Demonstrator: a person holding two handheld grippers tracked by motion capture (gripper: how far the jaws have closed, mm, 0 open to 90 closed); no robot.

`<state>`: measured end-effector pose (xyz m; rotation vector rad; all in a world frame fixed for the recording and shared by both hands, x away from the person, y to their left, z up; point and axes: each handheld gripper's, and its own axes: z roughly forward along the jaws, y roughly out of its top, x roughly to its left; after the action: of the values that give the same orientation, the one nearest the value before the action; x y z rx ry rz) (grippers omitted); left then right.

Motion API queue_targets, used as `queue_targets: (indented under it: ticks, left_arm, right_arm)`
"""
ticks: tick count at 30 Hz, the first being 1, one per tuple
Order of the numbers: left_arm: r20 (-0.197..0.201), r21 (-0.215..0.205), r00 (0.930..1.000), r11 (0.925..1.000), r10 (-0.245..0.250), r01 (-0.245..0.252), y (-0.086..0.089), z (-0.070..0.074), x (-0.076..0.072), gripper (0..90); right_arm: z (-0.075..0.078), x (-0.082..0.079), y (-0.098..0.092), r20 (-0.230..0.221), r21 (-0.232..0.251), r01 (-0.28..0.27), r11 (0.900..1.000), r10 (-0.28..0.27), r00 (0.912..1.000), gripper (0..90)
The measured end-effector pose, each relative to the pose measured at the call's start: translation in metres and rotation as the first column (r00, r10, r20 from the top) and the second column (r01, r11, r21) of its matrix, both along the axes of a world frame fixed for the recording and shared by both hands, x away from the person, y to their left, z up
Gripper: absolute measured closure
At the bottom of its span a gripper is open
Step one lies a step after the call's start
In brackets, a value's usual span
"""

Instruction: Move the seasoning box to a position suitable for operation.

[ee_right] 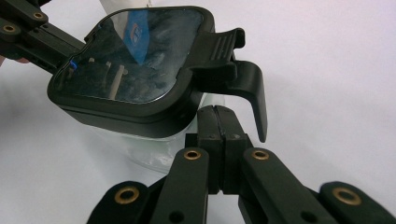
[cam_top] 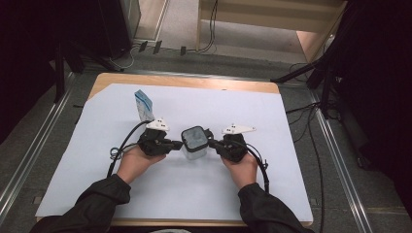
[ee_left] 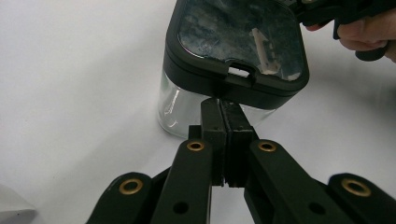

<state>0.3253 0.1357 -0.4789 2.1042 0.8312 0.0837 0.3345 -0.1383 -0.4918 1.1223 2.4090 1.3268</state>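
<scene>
At bench centre: lidded jar (cam_top: 194, 142) stood between left gripper (cam_top: 176, 144) and right gripper (cam_top: 212, 142), both fingers closed, empty.

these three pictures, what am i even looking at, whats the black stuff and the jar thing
A person sits at a table covered in white, holding a hand-held gripper in each hand. The high view looks down from above; the other two come from cameras riding on each gripper.

The left gripper and right gripper have black fingers, both shut, and flank a clear jar with a black lid. Their tips sit just under the lid's rim; neither clamps anything. The right one is beside the lid's latch. A small blue and white packet stands behind.
</scene>
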Motion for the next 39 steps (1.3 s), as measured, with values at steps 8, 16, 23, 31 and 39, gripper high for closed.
queue_targets:
  ticks: [8,16,23,31,39]
  left_arm:
    - [-0.009,-0.009,0.9999,0.9999,0.004,-0.004,0.006,-0.001,0.004,90.0]
    - [-0.015,-0.022,0.9999,0.9997,0.002,-0.002,0.009,-0.001,0.008,90.0]
    - [-0.014,-0.023,0.9999,0.9997,0.001,-0.002,0.010,-0.001,0.011,90.0]
    - [-0.015,-0.008,0.9997,0.9997,-0.021,0.021,0.011,0.001,0.016,88.1]
    - [0.030,-0.015,0.9990,0.9994,-0.032,0.033,0.019,0.009,0.012,67.0]
  right_arm:
    - [0.002,-0.006,0.003,-0.010,-0.004,-0.014,1.000,0.014,0.9999,90.0]
    - [0.002,-0.012,0.003,-0.027,0.016,-0.011,1.000,0.011,0.9996,90.0]
    - [0.003,-0.017,0.003,-0.033,0.016,-0.024,1.000,0.024,0.9992,90.0]
    - [0.005,-0.019,0.003,-0.041,0.004,-0.046,0.999,0.046,0.9981,90.0]
    - [0.021,-0.021,-0.005,0.006,-0.006,-0.079,0.997,0.079,0.9968,90.0]
